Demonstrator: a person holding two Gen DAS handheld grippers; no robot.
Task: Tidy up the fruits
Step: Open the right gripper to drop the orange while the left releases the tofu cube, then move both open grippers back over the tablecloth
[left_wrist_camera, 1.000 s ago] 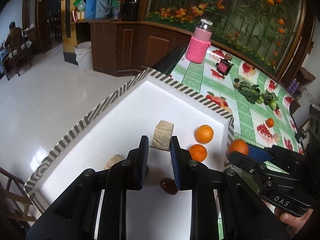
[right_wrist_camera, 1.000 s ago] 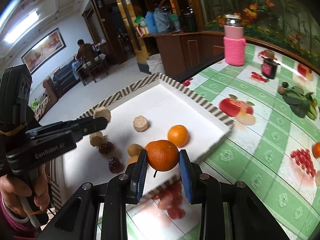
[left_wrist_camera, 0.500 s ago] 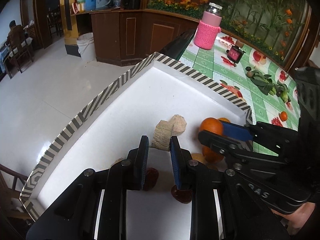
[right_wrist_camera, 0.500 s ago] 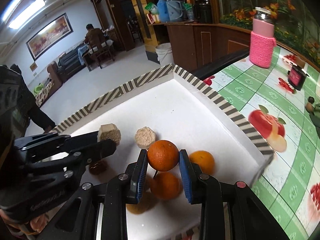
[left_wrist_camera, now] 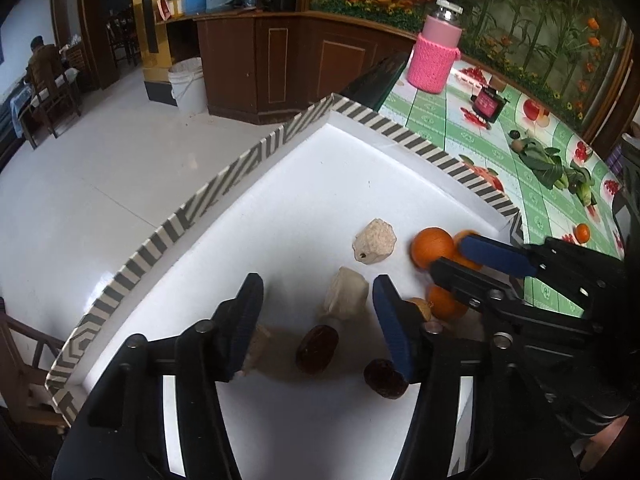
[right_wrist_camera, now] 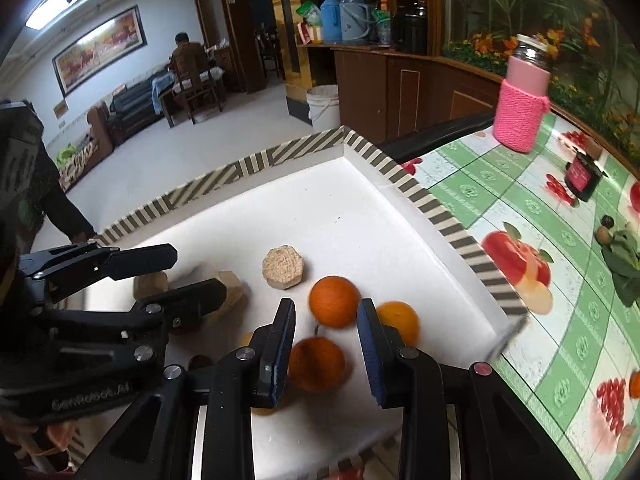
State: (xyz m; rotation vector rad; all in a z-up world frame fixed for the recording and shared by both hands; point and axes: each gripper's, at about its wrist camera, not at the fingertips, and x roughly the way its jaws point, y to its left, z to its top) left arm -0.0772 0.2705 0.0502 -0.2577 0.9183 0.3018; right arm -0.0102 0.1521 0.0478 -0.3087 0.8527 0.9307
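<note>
A white tray with a striped rim holds the fruit. My left gripper hangs over it, its jaws opening. A beige chunk lies free between them, touching neither pad. A second beige piece and two dark dates lie close by. My right gripper stands narrowly open. An orange sits just ahead of its fingertips, with a sliver of tray showing at the left pad. Two more oranges lie under and right of those fingers. The left gripper shows at the left of the right wrist view.
On the green fruit-print cloth to the right of the tray stand a pink-sleeved bottle and a small dark jar. Leafy greens and a small orange lie there too. The tray's left rim overhangs the floor. A person sits far off.
The left jaws have spread and let the beige chunk go onto the tray. The right gripper moved in over the tray; its orange now sits farther out, at the fingertips.
</note>
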